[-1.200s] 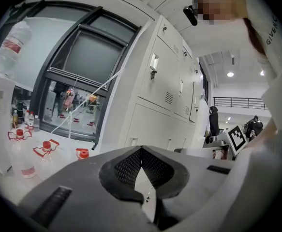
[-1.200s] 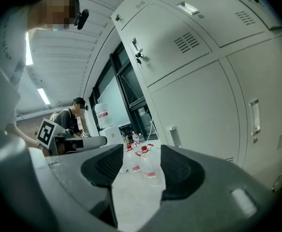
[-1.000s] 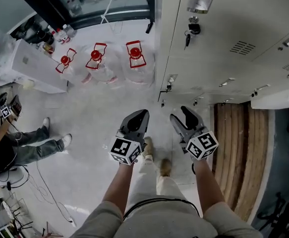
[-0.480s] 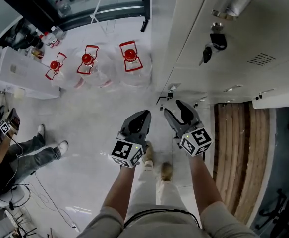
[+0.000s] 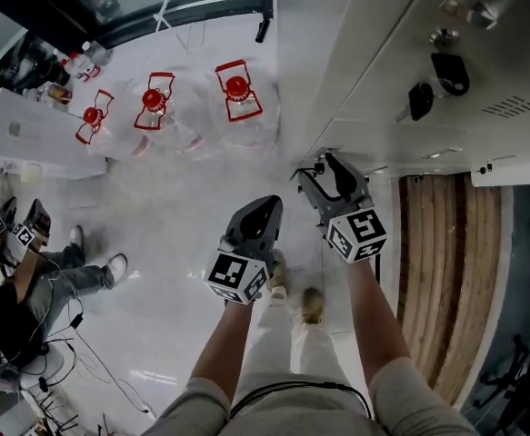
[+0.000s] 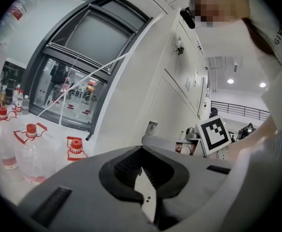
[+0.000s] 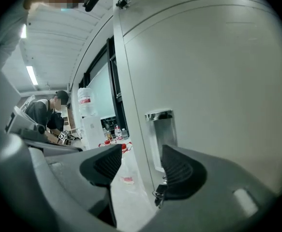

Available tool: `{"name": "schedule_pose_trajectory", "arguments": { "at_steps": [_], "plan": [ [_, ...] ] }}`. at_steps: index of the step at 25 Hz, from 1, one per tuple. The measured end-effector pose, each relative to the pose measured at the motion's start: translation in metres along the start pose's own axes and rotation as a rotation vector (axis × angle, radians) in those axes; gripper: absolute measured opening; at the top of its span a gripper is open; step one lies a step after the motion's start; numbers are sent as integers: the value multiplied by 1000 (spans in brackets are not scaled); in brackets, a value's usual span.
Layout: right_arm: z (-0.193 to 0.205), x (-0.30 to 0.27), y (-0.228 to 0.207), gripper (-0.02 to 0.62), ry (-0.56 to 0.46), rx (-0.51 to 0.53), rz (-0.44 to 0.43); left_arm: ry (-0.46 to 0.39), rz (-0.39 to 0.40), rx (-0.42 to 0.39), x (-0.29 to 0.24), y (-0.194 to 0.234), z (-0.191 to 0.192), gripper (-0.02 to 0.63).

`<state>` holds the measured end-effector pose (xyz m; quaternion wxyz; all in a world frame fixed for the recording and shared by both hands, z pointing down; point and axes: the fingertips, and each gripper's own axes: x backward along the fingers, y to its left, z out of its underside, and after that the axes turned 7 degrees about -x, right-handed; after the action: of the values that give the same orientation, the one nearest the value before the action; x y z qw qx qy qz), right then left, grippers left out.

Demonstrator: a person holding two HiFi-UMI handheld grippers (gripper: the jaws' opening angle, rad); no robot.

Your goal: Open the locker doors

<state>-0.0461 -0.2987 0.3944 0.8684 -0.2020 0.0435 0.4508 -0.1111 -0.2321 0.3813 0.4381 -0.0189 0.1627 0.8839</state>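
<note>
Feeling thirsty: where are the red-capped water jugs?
Head view, upper left: three jugs stand in a row on the floor, just left of the lockers.

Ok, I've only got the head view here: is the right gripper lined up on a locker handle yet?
Observer: In the right gripper view, the right gripper has its jaws opening. The recessed chrome handle of the pale grey locker door shows in the gap, not gripped.
Operator: And the left one?
Observer: In the left gripper view, the left gripper is shut on nothing and points toward the dark-framed window.
</note>
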Motion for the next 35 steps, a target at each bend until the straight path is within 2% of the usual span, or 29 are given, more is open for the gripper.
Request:
{"name": "schedule_pose_trajectory", "arguments": {
  "at_steps": [6,11,20,28,35],
  "plan": [
    [-5,-15,-2,250,-16,-4,20,17,-14,16,0,7,-1,-2],
    [-9,-15,-4,239,-38,-81,24,17,-28,17,7,15,3,-2],
    [1,-1,6,233,-3,13,57,2,-39,25,13,9,11,-2],
    [11,24,14,218,6,21,116,1,-49,30,21,-9,16,-2],
    [22,59,16,172,11,10,152,-7,-58,37,31,-29,23,-2]
  ]
}}
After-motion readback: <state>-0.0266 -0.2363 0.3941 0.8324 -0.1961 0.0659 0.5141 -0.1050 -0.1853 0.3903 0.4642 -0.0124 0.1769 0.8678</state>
